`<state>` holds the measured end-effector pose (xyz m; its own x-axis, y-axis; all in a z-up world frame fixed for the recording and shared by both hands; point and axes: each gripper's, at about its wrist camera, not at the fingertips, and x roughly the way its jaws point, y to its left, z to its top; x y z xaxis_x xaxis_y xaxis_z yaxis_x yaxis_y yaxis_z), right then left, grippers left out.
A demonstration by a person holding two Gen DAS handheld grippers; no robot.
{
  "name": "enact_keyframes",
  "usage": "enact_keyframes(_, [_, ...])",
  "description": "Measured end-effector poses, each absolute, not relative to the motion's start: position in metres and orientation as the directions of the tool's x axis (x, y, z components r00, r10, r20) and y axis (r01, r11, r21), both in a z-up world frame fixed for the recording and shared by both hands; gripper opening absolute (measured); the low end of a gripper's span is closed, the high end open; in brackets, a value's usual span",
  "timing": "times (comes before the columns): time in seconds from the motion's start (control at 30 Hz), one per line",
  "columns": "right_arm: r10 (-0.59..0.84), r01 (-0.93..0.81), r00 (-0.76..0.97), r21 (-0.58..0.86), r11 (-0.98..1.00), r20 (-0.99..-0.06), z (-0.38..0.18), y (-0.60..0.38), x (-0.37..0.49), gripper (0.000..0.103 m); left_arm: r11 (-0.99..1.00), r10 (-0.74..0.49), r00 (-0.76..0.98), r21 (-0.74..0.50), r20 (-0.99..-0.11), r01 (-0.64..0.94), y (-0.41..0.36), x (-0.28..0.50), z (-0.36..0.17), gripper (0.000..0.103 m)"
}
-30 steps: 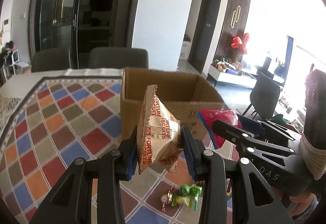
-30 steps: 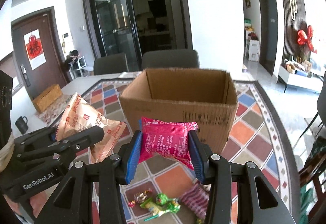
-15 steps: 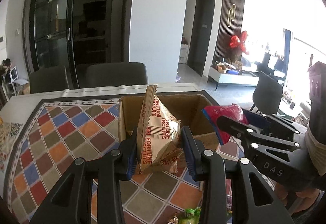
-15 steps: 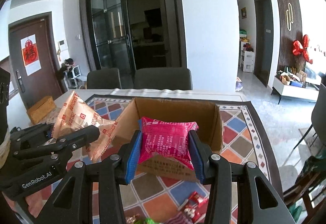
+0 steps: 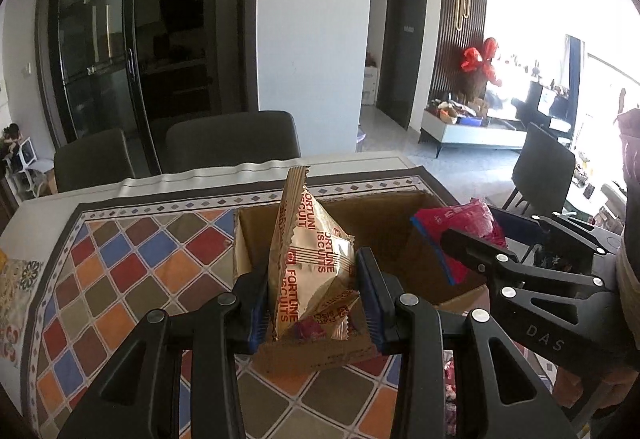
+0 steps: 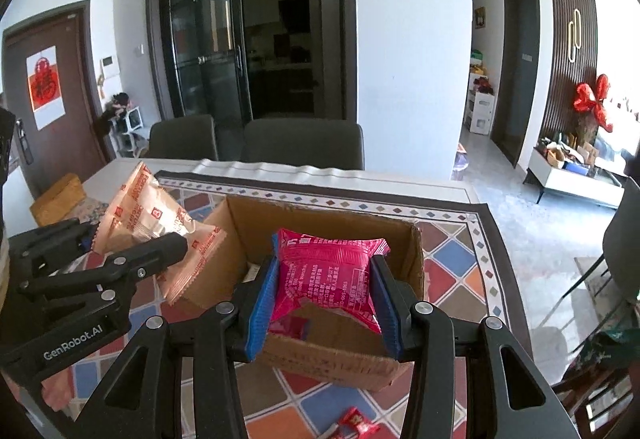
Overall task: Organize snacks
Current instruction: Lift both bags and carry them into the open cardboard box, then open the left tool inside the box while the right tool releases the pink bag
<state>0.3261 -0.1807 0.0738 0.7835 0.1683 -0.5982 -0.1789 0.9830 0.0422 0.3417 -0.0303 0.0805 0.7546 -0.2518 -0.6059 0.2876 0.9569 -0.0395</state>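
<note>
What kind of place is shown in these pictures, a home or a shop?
Most likely a home, in its dining area. A table with a patterned tablecloth has dining chairs behind it, glass sliding doors seem to lead to a kitchen, and a red ornament decorates the living room wall.

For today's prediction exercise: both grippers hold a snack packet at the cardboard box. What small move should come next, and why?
Probably ease both grippers forward and down, then release: the left gripper grips the gold biscuit packet, the right gripper the pink packet, both already above the open cardboard box.
</note>
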Motion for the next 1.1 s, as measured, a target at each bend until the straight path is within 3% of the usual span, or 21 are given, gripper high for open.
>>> enact_keyframes(0.2, [0.179,-0.166,0.751,0.081,0.983,-0.636,0.066,-0.186,0.344,0.048,0.960,-0.227,0.719,-0.026,-0.657,0.279,-0.042,0.362,0.074,0.041])
enact_keyframes(0.27, [0.172,-0.152,0.745,0.087,0.985,-0.645,0.063,-0.188,0.347,0.055,0.965,-0.192,0.729,0.009,-0.657,0.263,-0.045,0.364,0.074,0.061])
enact_keyframes(0.3, [0.170,-0.148,0.742,0.089,0.985,-0.649,0.062,-0.188,0.349,0.059,0.967,-0.177,0.738,0.024,-0.651,0.253,-0.045,0.364,0.074,0.064])
enact_keyframes(0.33, [0.166,-0.136,0.736,0.097,0.986,-0.656,0.061,-0.190,0.350,0.064,0.968,-0.166,0.745,0.036,-0.646,0.247,-0.045,0.362,0.074,0.065])
enact_keyframes(0.77, [0.118,-0.106,0.786,0.055,0.993,-0.606,0.062,-0.198,0.301,0.064,0.964,-0.136,0.801,0.108,-0.583,0.242,-0.040,0.302,0.080,0.065])
enact_keyframes(1.1, [0.139,-0.135,0.814,0.049,0.990,-0.563,0.068,-0.190,0.251,0.064,0.972,-0.181,0.808,0.023,-0.561,0.234,-0.020,0.251,0.081,0.067])
